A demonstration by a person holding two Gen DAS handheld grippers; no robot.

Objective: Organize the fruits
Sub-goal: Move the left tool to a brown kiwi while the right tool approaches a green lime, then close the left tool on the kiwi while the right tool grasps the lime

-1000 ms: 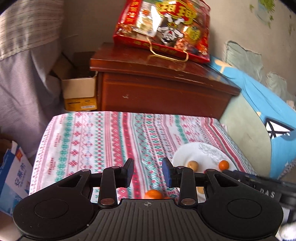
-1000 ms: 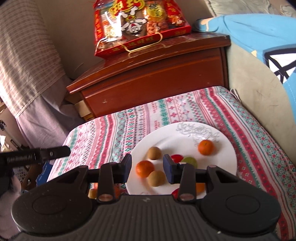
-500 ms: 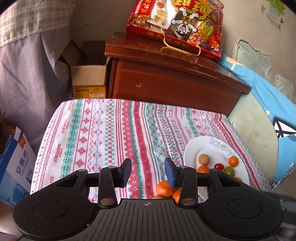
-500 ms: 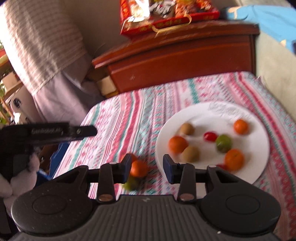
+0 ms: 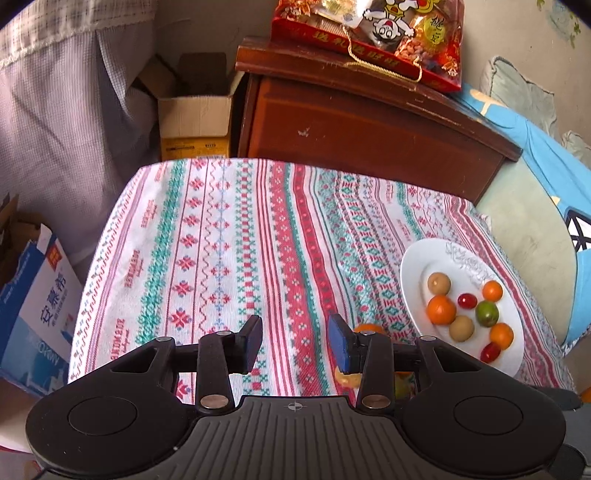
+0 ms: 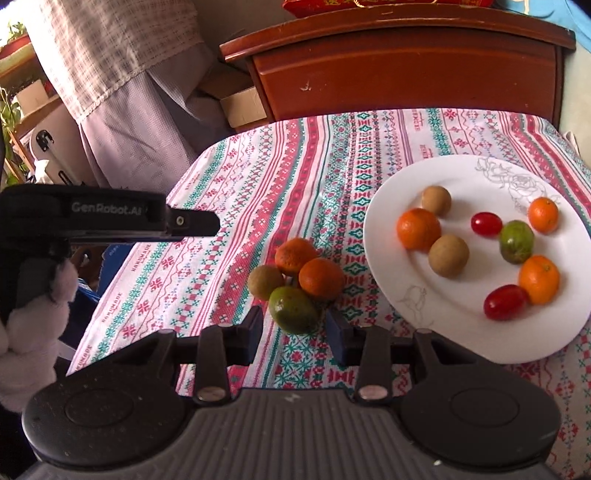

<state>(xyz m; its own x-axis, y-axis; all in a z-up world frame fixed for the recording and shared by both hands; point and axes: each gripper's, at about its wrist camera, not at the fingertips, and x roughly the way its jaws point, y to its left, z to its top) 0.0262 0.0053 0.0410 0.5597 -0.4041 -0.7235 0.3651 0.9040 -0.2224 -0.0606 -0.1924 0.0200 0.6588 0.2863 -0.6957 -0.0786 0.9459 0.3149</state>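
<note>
A white plate [image 6: 480,173] on the striped tablecloth [image 6: 258,177] holds several fruits: oranges, brown round ones, red cherry tomatoes and a green one. Left of it a small pile lies on the cloth: two oranges [image 6: 320,277], a brown fruit [image 6: 265,281] and a green lime [image 6: 293,309]. My right gripper [image 6: 294,332] is open, its fingertips either side of the lime's near end without touching it. My left gripper [image 5: 295,345] is open over bare cloth with nothing between its fingers. Its right finger hides most of the pile, and an orange [image 5: 365,328] peeks out behind it. The plate [image 5: 417,266] lies to its right.
A dark wooden nightstand [image 5: 351,122] stands behind the table, with a red snack bag [image 5: 369,33] on top. An open cardboard box [image 5: 195,114] and a blue carton [image 5: 33,302] sit at the left. Blue bedding [image 5: 535,155] lies to the right. A white gloved hand [image 6: 29,332] holds the left gripper [image 6: 199,223].
My right gripper swung left from over the plate and came down to the pile on the cloth. My left gripper sank and tipped downward, its jaws a little wider.
</note>
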